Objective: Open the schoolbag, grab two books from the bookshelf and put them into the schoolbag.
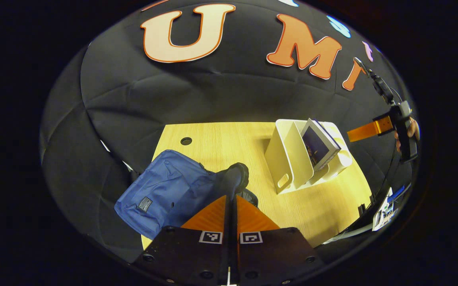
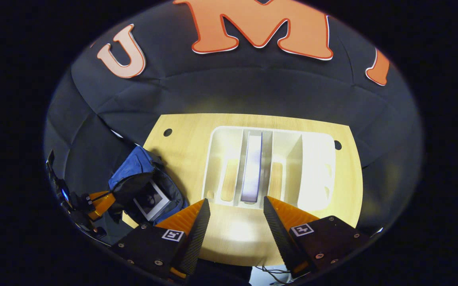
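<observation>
Right gripper, jaws wide, faces the bookshelf head-on, remaining book upright in its middle slot, spine-line running straight away; left gripper pinches the schoolbag flap, left of the bookshelf.

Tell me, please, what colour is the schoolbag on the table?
The schoolbag is blue, with a small dark patch on its front; the left gripper view shows it best.

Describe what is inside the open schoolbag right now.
Right gripper view: one book lies in the blue schoolbag, its pale-bordered cover showing. Anything under it is covered.
</observation>
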Demonstrator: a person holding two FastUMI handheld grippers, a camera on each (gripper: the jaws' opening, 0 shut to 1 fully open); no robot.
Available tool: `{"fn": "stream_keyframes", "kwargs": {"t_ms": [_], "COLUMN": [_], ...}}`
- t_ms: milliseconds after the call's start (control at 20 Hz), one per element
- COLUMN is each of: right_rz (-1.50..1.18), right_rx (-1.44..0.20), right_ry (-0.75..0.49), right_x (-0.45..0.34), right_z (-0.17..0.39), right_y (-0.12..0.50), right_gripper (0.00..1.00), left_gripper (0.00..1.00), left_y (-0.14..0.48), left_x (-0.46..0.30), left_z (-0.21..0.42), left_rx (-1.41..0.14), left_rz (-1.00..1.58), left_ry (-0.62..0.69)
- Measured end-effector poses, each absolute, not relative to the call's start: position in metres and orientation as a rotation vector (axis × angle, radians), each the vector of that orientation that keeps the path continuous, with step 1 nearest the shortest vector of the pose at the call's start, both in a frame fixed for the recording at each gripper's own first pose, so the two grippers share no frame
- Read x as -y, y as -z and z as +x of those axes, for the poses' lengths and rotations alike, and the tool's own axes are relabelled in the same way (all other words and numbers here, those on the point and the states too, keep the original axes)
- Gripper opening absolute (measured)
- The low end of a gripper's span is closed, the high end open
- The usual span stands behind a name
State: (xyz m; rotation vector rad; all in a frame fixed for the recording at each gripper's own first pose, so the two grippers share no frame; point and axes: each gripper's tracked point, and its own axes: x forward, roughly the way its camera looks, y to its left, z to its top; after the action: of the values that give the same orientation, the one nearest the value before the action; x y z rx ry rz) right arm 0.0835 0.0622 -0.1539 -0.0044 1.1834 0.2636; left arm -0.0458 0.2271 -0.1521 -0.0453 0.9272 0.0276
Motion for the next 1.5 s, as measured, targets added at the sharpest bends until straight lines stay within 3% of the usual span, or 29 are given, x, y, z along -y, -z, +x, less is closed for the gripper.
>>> {"fn": "stream_keyframes", "kwargs": {"t_ms": [450,750,950,1000,1050,1200,1250,1300,1500], "right_rz": [-0.077,-0.11,-0.147,-0.168,-0.181,-0.167,-0.159,-0.155,-0.121], "right_rx": [-1.361,-1.465,-1.519,-1.529,-1.536,-1.568,-1.562,-1.558,-1.541], "right_ry": [-0.265,-0.186,-0.129,-0.121,-0.118,-0.122,-0.114,-0.123,-0.166], "right_x": [-0.073,-0.063,-0.054,-0.052,-0.051,-0.055,-0.056,-0.056,-0.052], "right_z": [0.116,0.132,0.141,0.141,0.141,0.138,0.138,0.138,0.13], "right_y": [0.228,0.272,0.301,0.307,0.312,0.315,0.315,0.309,0.276], "right_gripper": [0.81,0.8,0.71,0.57,0.65,0.51,0.53,0.43,0.41], "left_gripper": [0.02,0.02,0.02,0.02,0.02,0.02,0.02,0.02,0.02], "left_y": [0.153,0.156,0.156,0.157,0.157,0.159,0.158,0.16,0.16], "left_x": [-0.232,-0.235,-0.234,-0.234,-0.234,-0.233,-0.233,-0.234,-0.23], "left_z": [-0.053,-0.058,-0.059,-0.06,-0.06,-0.062,-0.062,-0.062,-0.061], "left_rx": [-0.926,-0.92,-0.917,-0.917,-0.916,-0.916,-0.914,-0.913,-0.913], "left_rz": [-0.074,-0.1,-0.112,-0.115,-0.12,-0.131,-0.13,-0.132,-0.137], "left_ry": [-0.044,-0.054,-0.053,-0.052,-0.053,-0.05,-0.049,-0.048,-0.038]}}
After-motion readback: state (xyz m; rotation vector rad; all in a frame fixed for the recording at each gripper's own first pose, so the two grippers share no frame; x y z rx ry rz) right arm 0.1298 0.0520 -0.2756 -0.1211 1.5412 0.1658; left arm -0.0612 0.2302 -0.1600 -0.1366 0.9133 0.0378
